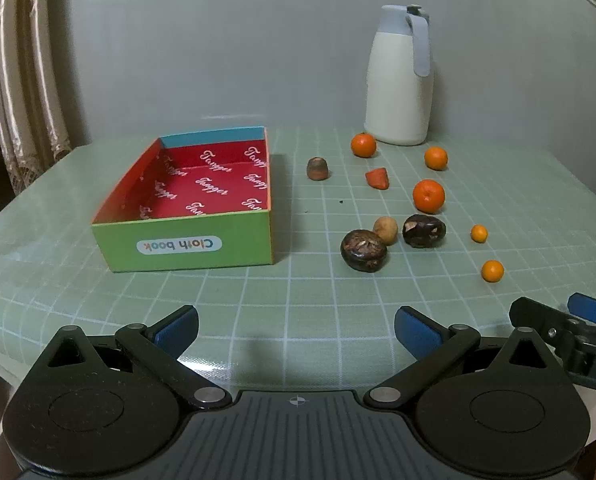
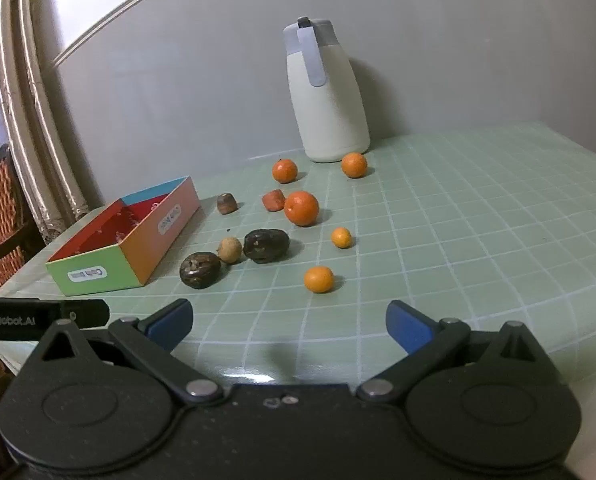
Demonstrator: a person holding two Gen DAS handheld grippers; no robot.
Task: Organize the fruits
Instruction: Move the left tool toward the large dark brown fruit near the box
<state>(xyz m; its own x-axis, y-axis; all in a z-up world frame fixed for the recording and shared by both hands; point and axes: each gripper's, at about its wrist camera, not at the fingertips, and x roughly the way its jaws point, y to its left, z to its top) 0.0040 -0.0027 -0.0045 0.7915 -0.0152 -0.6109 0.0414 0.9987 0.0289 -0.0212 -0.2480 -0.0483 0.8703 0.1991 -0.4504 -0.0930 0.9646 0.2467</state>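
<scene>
While both tools hover low over the pale green gridded tablecloth (image 1: 257, 300), nothing is in hand: the left gripper (image 1: 295, 330) has its blue pads spread wide on empty air, and the right gripper (image 2: 287, 326) is just as wide and just as empty. Every fruit sits loose on the cloth, none in the open cardboard box with the red printed lining (image 1: 201, 184). That box lies ahead-left of the left gripper, its long axis running away from it. The scatter lies right of the box, so the right hand looks nearer: the small round orange fruit (image 2: 318, 279) sits just ahead of its jaws, barely right of centre. The right view shows the box's orange long side and the left tool's black arm; the left view instead looks straight into the box's empty floor and catches the right tool's tip. The white jug with a grey lid (image 1: 400, 80) stands behind.
</scene>
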